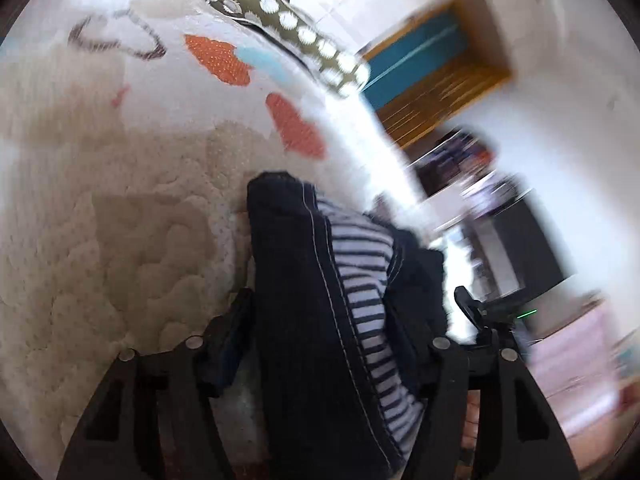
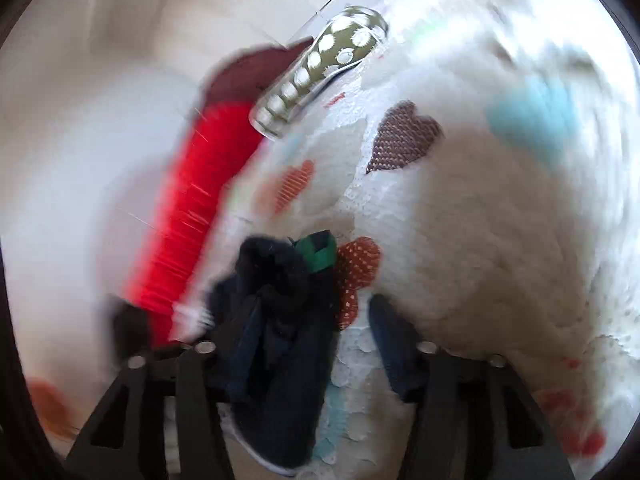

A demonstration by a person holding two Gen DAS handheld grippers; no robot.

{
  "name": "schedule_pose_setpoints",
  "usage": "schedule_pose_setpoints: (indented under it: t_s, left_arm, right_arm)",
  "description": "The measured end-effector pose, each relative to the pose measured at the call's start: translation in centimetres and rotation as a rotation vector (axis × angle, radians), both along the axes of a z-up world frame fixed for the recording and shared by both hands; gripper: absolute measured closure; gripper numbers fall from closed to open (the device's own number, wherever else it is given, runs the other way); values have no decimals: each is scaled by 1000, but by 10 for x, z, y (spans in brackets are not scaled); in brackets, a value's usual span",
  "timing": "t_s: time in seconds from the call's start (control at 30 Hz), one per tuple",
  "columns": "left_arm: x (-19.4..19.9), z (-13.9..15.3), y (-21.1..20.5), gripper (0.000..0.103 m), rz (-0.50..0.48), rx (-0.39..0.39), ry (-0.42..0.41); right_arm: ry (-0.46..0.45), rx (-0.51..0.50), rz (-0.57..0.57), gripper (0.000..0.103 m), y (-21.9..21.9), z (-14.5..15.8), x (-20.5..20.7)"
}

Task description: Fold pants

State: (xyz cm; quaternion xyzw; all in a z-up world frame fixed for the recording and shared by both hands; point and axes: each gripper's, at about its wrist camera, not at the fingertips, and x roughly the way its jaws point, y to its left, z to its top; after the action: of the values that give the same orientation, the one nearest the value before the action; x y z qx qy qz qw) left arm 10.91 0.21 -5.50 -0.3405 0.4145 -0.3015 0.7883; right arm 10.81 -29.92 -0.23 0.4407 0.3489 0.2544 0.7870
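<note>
The dark navy pants [image 1: 296,280] with a blue-and-white striped lining [image 1: 368,280] fill the space between my left gripper's [image 1: 332,320] fingers, which are closed in on the bunched fabric. In the right wrist view a dark bunched part of the pants [image 2: 272,300] with a green tag [image 2: 320,254] hangs by the left finger [image 2: 244,344] of my right gripper [image 2: 316,336]. The right jaws stand wide apart. Whether the fabric is pinned there I cannot tell. Both views are motion-blurred.
A white quilted bedspread [image 1: 120,200] with orange hearts covers the bed. An olive polka-dot bolster [image 1: 288,20] lies at its far edge; it also shows in the right wrist view [image 2: 320,68]. A red cloth [image 2: 192,200] lies beside it. Shelves [image 1: 440,72] stand past the bed.
</note>
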Motion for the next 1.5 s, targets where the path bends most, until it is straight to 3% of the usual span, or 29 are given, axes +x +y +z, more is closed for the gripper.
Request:
schedule_pose_setpoints:
  t_s: [0.07, 0.13, 0.17, 0.37, 0.67, 0.8, 0.97, 1.03, 1.13, 1.3, 1.4, 1.5]
  left_arm:
    - [1, -5, 10, 40, 2, -93, 1]
    - [3, -10, 15, 40, -3, -156, -6]
    - [5, -11, 15, 37, -12, -181, -12]
    - [12, -13, 15, 34, -40, -243, -27]
    - [10, -10, 11, 34, -68, -205, -22]
    - [-17, 3, 1, 34, -42, -53, -13]
    - [-91, 23, 6, 34, -44, 45, 30]
    - [-121, 45, 10, 34, -23, 148, -20]
    - [-156, 90, 18, 30, 88, 321, -126]
    - [-218, 164, 13, 11, 448, 670, -384]
    - [-247, 191, 8, 2, 550, 729, -501]
    - [-276, 212, 2, 0, 574, 715, -563]
  right_arm:
    - [-38, 254, 13, 46, -24, -14, -2]
    - [-45, 390, 32, 46, -32, -27, 5]
    - [-48, 408, 35, 46, -32, -28, 8]
    - [-75, 253, 88, 46, -13, -16, 17]
    - [-76, 266, 93, 47, -17, -20, 15]
    - [-69, 273, 86, 47, -13, -18, 17]
    - [-59, 350, -13, 47, -26, -22, -20]
    - [-65, 393, -45, 47, -34, -25, -45]
    - [-72, 391, -45, 47, -36, -24, -77]
    - [-30, 183, -64, 47, -25, -5, -123]
    - [41, 7, -92, 47, -13, 9, -149]
    - [105, -117, -108, 39, 2, 27, -172]
